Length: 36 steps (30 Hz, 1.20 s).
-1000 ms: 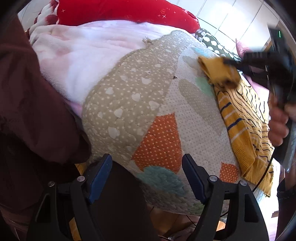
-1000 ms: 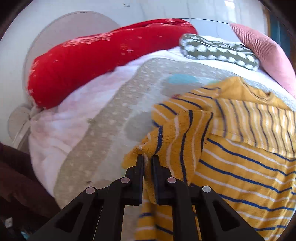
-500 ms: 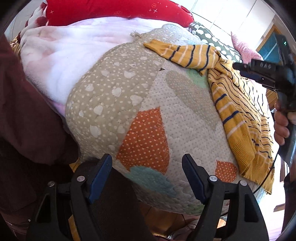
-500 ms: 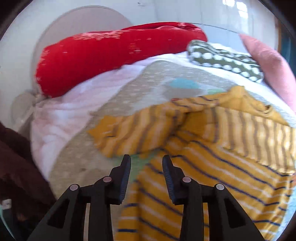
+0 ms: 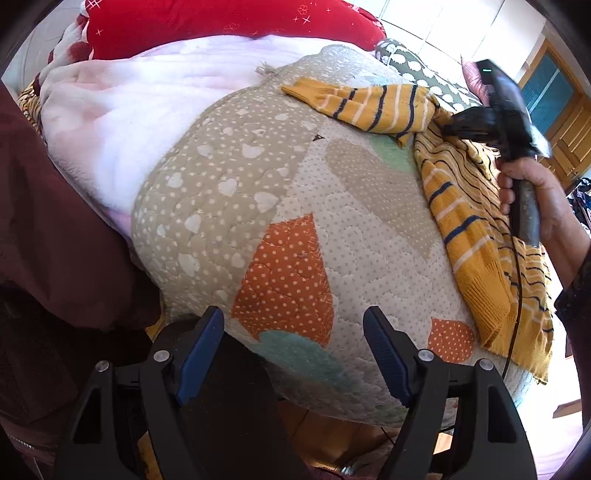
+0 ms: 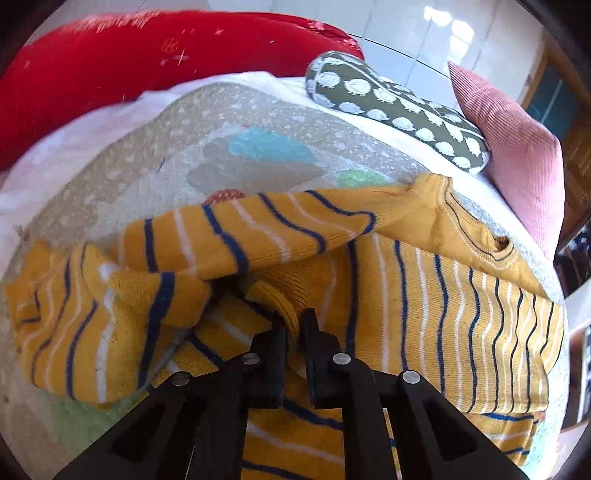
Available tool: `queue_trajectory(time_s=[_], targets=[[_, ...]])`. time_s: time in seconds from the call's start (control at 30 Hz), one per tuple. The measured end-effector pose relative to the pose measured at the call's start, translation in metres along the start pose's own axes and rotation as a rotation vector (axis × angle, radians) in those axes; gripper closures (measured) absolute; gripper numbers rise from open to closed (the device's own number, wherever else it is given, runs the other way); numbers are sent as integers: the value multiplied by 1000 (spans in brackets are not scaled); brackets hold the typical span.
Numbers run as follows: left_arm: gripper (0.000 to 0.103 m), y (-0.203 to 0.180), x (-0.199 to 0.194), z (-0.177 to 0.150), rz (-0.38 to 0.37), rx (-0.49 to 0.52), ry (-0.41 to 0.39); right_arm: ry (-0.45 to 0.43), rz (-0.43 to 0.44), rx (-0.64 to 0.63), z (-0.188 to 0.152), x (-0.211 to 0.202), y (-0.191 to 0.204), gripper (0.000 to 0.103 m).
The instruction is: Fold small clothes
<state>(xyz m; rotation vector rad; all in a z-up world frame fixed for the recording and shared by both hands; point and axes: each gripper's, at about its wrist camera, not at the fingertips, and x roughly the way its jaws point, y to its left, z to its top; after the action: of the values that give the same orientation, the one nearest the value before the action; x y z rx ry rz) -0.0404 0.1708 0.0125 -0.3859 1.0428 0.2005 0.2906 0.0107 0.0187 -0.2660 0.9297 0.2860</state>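
A mustard-yellow sweater [image 5: 469, 221] with navy and white stripes lies on the patchwork quilt [image 5: 258, 166], toward its right side. One sleeve [image 5: 369, 103] stretches out leftward across the quilt. My right gripper [image 5: 448, 127], held by a hand [image 5: 532, 195], sits where that sleeve meets the body. In the right wrist view the right gripper [image 6: 293, 321] is shut on a bunched fold of the sweater [image 6: 443, 295] just below the sleeve [image 6: 240, 236]. My left gripper [image 5: 293, 321] hangs open over the quilt's near edge, with nothing between its fingers.
A red pillow [image 5: 221, 22] and a white-pink fleece blanket [image 5: 147, 110] lie beyond the quilt. A green spotted cushion [image 6: 399, 110] and a pink cushion [image 6: 517, 147] sit at the far right. Dark maroon fabric [image 5: 55, 221] fills the left side.
The right gripper let go of the sleeve end, which now lies stretched out to the left. It then moved back toward the sweater's body and shut on a fold there. The left gripper stayed put.
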Motion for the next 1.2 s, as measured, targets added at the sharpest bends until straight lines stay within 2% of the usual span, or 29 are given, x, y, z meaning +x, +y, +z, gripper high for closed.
queue_trajectory(time_s=[0.1,0.2,0.3,0.4,0.43,0.47,0.53,0.6,0.67,0.73,0.83,0.97,1.07,1.1,1.13,1.17,1.2], targets=[[26,-2,-2,3,-12,4,-6,-79,4,138,1,-42,-49,99],[26,-11,-6,5,-42,22,-11,-137,-90,247,-21,-90,-117,99],[26,-22,-9,4,-65,40,-9,-142,-274,377,-59,-127,-200,99],[26,-37,-10,3,-67,70,-15,-88,-571,564,-108,-150,-288,97],[26,-42,-9,4,-68,82,-17,-60,-618,628,-126,-156,-313,97],[26,-48,-7,4,-65,96,-15,-45,-623,682,-144,-164,-331,96],[26,-59,-3,6,-77,120,1,-45,-557,732,-177,-178,-347,92],[26,-70,2,10,-135,131,32,-56,-444,723,-210,-190,-340,70],[25,-81,11,15,-198,141,67,-65,-250,715,-244,-196,-321,53],[24,-93,22,21,-241,144,97,-53,-51,710,-273,-194,-295,51],[19,-109,33,30,-269,169,108,-16,140,698,-308,-187,-246,51],[17,-124,42,42,-282,187,123,11,305,744,-338,-176,-206,51],[18,-135,47,44,-239,212,143,-45,295,730,-344,-182,-181,51],[31,-140,48,44,-215,224,143,-50,296,718,-342,-181,-177,51],[52,-143,49,45,-175,236,140,-52,297,709,-340,-180,-172,51],[62,-144,50,45,-131,246,139,-48,292,689,-337,-178,-169,54],[78,-143,49,46,-123,240,139,-45,282,657,-334,-175,-163,72]])
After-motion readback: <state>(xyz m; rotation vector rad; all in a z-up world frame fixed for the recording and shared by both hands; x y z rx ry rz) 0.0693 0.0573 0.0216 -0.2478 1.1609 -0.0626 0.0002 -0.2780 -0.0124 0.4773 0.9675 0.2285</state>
